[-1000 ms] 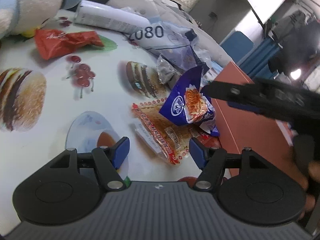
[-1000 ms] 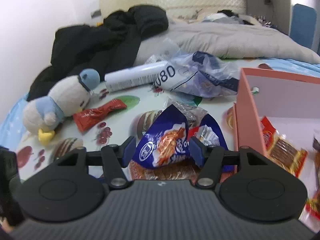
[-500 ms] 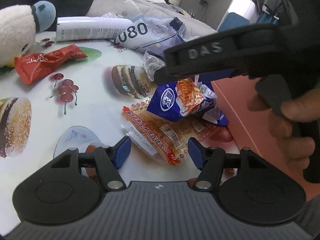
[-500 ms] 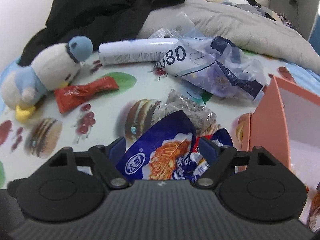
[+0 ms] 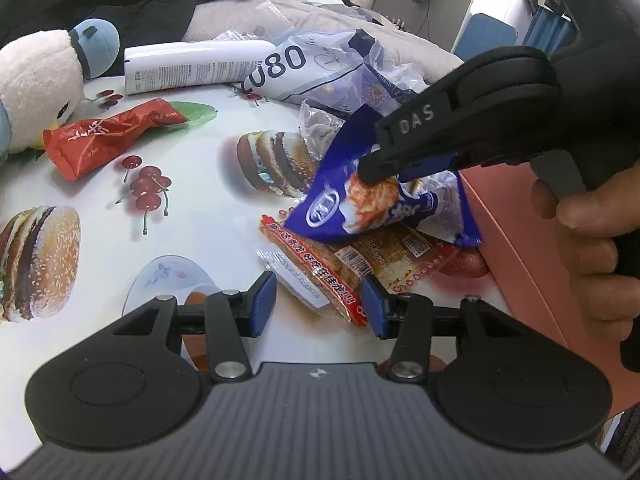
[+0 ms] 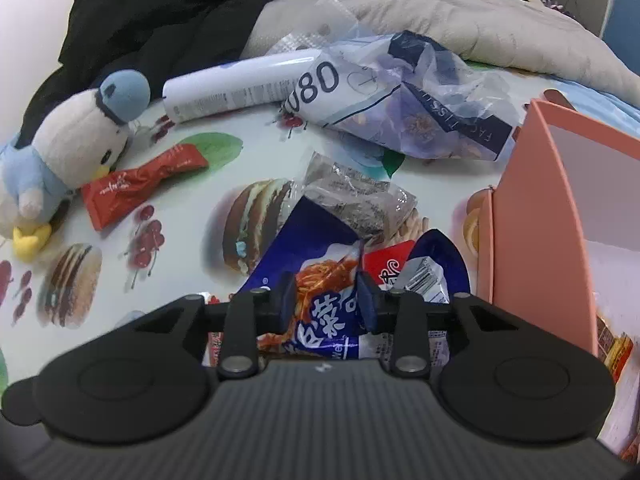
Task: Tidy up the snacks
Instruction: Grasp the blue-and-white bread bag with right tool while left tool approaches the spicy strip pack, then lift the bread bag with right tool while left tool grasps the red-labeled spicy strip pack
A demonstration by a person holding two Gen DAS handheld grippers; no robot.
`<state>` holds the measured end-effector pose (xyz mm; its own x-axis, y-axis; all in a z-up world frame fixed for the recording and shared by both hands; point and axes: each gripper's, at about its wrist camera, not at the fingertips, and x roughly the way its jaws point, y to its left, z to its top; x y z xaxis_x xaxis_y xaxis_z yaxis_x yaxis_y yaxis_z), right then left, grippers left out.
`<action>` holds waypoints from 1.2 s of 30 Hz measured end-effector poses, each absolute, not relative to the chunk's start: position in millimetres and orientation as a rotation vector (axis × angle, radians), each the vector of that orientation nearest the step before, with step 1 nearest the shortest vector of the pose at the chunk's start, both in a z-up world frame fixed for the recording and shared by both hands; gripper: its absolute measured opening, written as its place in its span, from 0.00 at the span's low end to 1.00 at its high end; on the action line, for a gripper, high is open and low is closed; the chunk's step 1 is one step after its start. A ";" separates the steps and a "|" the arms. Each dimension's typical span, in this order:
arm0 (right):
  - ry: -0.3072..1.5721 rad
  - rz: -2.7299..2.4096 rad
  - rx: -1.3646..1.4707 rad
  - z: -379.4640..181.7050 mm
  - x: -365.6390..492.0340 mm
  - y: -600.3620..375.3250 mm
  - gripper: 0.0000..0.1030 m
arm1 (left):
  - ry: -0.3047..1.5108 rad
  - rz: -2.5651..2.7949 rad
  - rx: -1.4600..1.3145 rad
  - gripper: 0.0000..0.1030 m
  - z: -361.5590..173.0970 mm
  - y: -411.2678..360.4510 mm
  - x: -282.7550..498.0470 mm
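My right gripper is shut on a blue snack bag, which it pinches in the middle; it also shows in the left wrist view with the right gripper on it. Under the bag lies a clear orange-and-red cracker pack. My left gripper is open, its pads either side of that pack's near end, without gripping it. A red snack pack lies to the left. A grey foil pack lies behind the blue bag. The pink box stands at the right.
A plush penguin sits at the far left. A white tube and a crumpled plastic bag marked 080 lie at the back. Black clothes and a grey quilt lie beyond. More snacks lie in the pink box.
My right gripper has come down over the blue snack bag and closed on it. My left gripper has stayed open by the cracker pack, shifting slightly.
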<state>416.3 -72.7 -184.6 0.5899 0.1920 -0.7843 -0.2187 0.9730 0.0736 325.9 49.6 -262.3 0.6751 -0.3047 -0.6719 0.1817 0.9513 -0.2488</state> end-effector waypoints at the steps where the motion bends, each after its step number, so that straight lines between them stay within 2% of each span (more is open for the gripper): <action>1: 0.903 0.237 -0.029 -183.8 415.5 -73.1 0.27 | 0.785 -0.276 -0.170 0.51 -262.1 50.0 326.1; 12: 0.854 0.281 -0.021 -162.0 408.5 -73.0 0.14 | 0.792 -0.300 -0.180 0.51 -257.5 51.9 326.4; 15: 0.841 0.295 -0.011 -153.8 408.3 -74.5 0.13 | 0.763 -0.309 -0.143 0.60 -251.5 50.6 323.6; 17: 0.826 0.299 -0.009 -146.8 408.1 -75.8 0.13 | 0.723 -0.328 -0.113 0.75 -244.1 49.6 321.4; 24: 0.796 0.298 0.020 -127.2 414.1 -86.1 0.12 | 0.663 -0.451 0.066 0.81 -232.9 20.7 342.3; 28: 0.794 0.296 0.040 -123.9 414.7 -94.2 0.12 | 0.698 -0.542 0.147 0.88 -240.7 0.6 364.6; 34: 0.796 0.293 0.067 -125.4 414.4 -104.3 0.12 | 0.790 -0.573 0.229 0.86 -265.7 -11.0 381.1; 36: 0.799 0.295 0.077 -126.9 413.3 -107.6 0.12 | 0.801 -0.572 0.232 0.79 -265.5 -9.3 377.7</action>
<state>413.3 -107.6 -126.9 0.6587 0.2890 -0.6947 -0.2310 0.9564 0.1789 377.7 -9.3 -265.5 0.5554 -0.3945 -0.7321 0.5649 0.8250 -0.0160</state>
